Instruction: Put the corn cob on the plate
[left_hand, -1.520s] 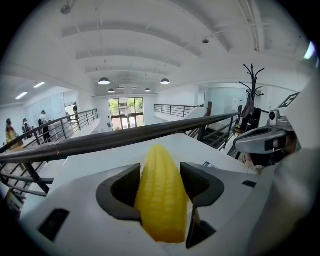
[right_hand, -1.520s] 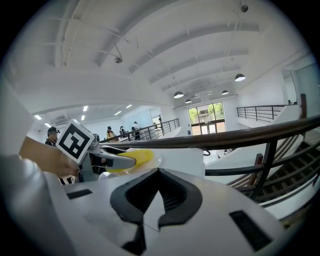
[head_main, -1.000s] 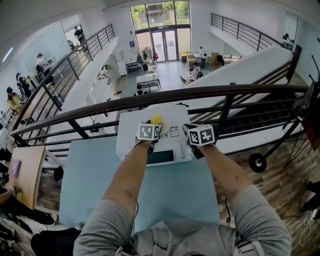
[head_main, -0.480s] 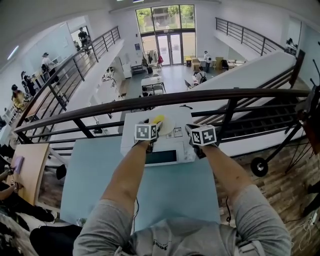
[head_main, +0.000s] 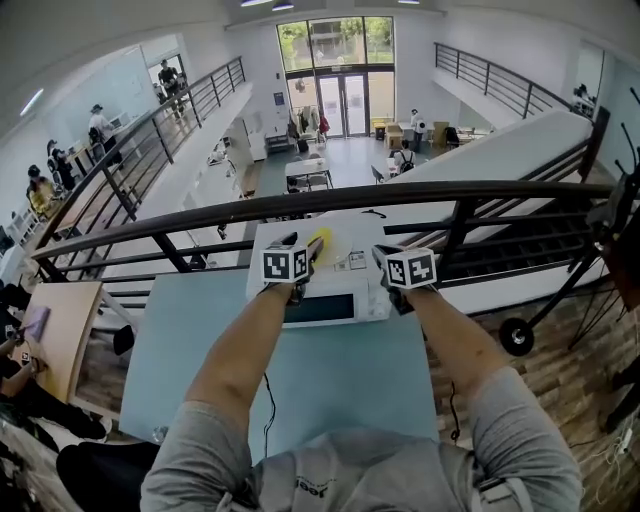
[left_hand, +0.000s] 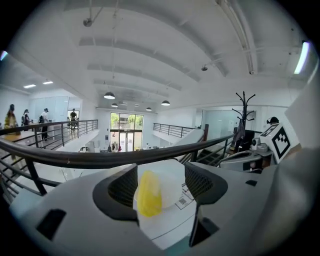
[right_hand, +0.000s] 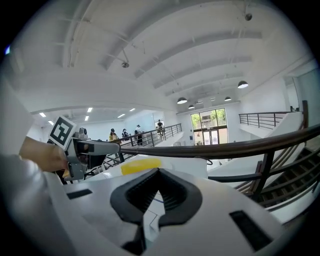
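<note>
There is one corn cob (head_main: 318, 240) and one plate (left_hand: 172, 182). One white box (head_main: 370, 296) stands on one pale blue table (head_main: 330, 385), and the box top carries two small labels (head_main: 351, 262). There are two tongs, the left tongs (left_hand: 160, 186) and the right tongs (right_hand: 159, 194), each with one marker cube, so two cubes: left (head_main: 285, 265) and right (head_main: 411, 268). Two bare forearms reach out. One dark handrail (head_main: 330, 198) crosses in front. One coat stand (left_hand: 243, 107) stands off to the side.
</note>
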